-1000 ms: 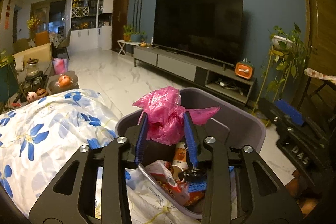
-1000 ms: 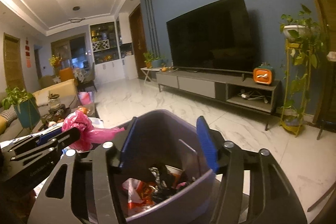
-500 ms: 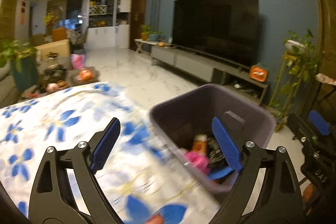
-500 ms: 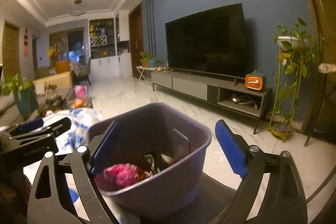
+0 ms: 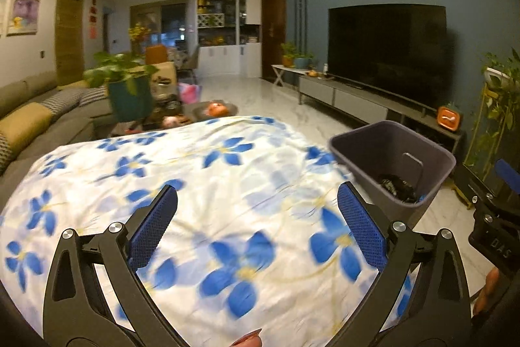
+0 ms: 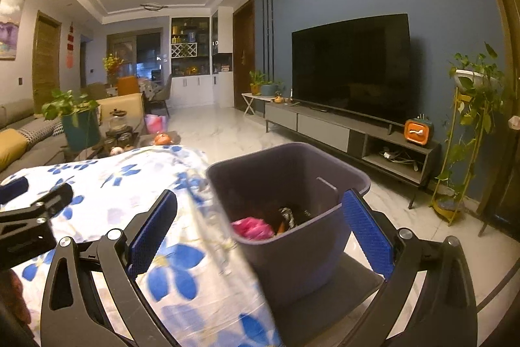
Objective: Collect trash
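The pink bag [image 6: 252, 228] lies in the grey bin [image 6: 292, 256] at frame centre, so both the left gripper [image 5: 256, 226] and the right gripper [image 6: 260, 230] are empty, their jaws just opened to a wide spread.

My left gripper [image 5: 256, 223] has let the pink bag [image 6: 252, 228] drop into the bin [image 6: 292, 171], swinging over the cloth [image 5: 195, 178]; both grippers' jaws just opened wide, empty.

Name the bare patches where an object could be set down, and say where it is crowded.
Free: the floral cloth from the sofa side across to the bin, and the marble floor before the TV cabinet. Crowded: the low table beyond the cloth, and the bin's trash-filled inside.
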